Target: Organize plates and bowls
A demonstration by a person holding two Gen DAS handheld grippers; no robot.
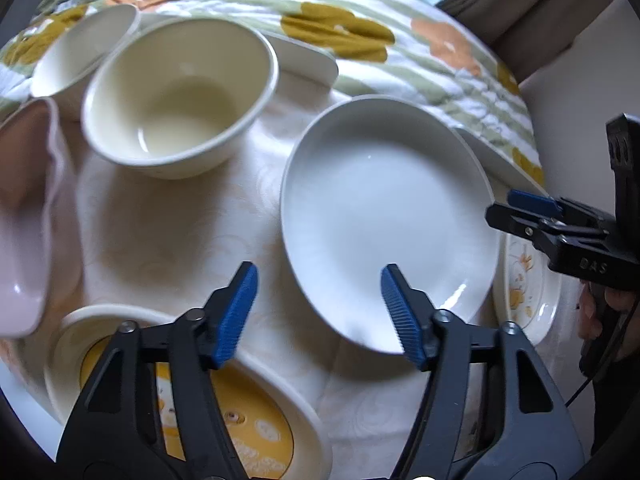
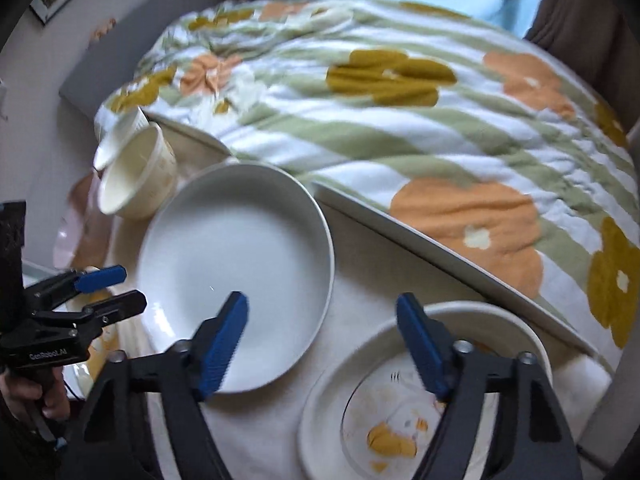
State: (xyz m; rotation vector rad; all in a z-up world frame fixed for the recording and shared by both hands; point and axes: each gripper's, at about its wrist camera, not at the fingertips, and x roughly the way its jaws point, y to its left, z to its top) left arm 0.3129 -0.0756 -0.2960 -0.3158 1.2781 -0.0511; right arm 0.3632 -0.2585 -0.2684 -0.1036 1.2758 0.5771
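A deep white plate [image 1: 384,216] [image 2: 236,268] sits mid-table. My left gripper [image 1: 318,312] hovers open over its near left rim, one pad above the plate and the other above the cloth. My right gripper [image 2: 322,344] [image 1: 516,212] is open too, straddling the gap between the white plate and a flower-patterned plate [image 2: 320,412] [image 1: 524,280]. Neither holds anything. The left gripper [image 2: 116,290] also shows at the right wrist view's left edge. A cream bowl [image 1: 180,96] [image 2: 136,176], a smaller white bowl [image 1: 84,52] [image 2: 120,132] and a pink bowl [image 1: 28,220] [image 2: 76,232] stand beyond.
A plate with a yellow centre [image 1: 308,420] lies under my left gripper's body. The table has a pale cloth [image 1: 160,232]. A flowered quilt [image 1: 360,28] [image 2: 400,120] presses against the table's far edge. A hand [image 2: 24,396] holds the left gripper.
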